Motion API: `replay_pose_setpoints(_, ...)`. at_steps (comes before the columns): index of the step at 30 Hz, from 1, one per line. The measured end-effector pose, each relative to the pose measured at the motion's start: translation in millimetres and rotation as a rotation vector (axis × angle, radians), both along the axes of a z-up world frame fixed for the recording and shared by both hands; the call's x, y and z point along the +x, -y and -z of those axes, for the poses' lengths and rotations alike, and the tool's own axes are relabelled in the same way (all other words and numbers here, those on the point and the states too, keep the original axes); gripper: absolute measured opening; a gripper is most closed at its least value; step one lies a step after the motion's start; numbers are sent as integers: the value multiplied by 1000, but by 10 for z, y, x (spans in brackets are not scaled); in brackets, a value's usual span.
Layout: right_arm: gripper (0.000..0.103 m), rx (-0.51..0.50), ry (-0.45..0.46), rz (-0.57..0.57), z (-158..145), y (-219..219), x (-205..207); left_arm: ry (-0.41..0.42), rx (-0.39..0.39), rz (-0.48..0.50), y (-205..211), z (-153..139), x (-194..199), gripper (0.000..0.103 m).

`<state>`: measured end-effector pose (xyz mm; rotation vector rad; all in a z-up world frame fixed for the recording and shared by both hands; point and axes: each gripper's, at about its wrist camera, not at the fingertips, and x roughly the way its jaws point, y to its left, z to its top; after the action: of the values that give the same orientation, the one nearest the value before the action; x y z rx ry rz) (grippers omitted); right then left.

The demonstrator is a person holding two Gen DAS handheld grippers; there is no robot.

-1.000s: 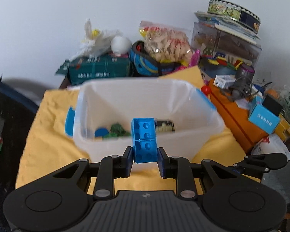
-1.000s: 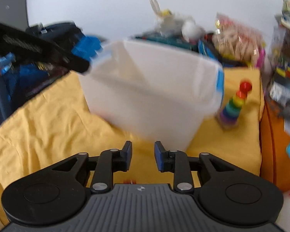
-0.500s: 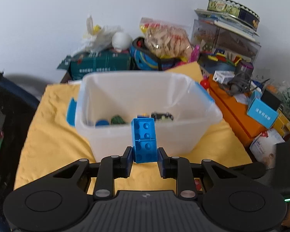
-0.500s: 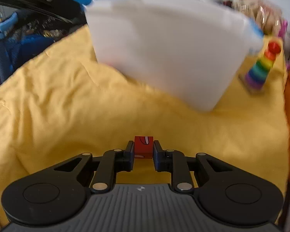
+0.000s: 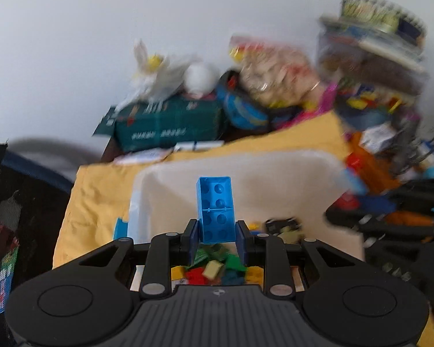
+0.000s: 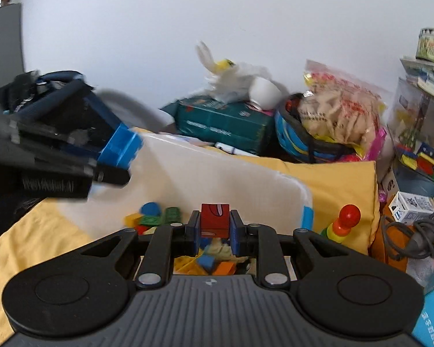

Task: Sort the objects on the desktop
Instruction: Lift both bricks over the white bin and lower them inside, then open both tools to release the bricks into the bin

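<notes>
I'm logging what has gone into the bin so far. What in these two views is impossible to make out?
- Bin contents, left wrist view: motion blur, and the left claw with its blue brick covers the middle.
- Same pile, right wrist view: right claw and red block cover part.
- Red block's printed face: too small.

text: none legible | green box: white print, blurred | white carton: QR code

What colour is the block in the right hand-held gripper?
Red, with a pale oval mark on top: the small block, clearest in the right wrist view.
</notes>
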<state>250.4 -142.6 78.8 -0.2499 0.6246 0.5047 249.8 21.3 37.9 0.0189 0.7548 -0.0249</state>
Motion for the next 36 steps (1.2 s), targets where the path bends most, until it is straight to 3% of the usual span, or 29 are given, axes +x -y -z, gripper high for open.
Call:
replay_pose_setpoints(3,23,-23,-27,34,143,-68,167,-79,22,10,11,266,158,31)
replay_pose_setpoints(6,35,-39,-67,55,273,-57,185,-101,24,-11,-2,343,130,46)
replay_pose_setpoints(9,39,-25,-59,53,242,-23,156,-35,65,-19,19,234,17,64)
replay_pose_setpoints(14,54,-20,-33,56,99,-1,133,20,97,-59,18,-62,-100,67)
replay_pose_setpoints(18,58,7,-18,51,-24,23,68,98,229,-118,140,-289,-307,69)
replay_pose_setpoints(19,61,12,-10,48,-60,41,28,134,277,-146,206,-343,-381,75)
replay_pose_setpoints(21,66,21,7,47,-103,81,-26,184,290,-156,250,-415,-459,87)
replay_pose_setpoints(24,67,20,-6,56,-95,142,-47,128,203,-67,268,-447,-425,87)
replay_pose_setpoints(29,67,31,-43,79,-35,228,-62,136,299,-110,418,-413,-389,87)
replay_pose_setpoints(36,70,31,-47,58,-25,235,-171,116,228,-106,440,-412,-442,87)
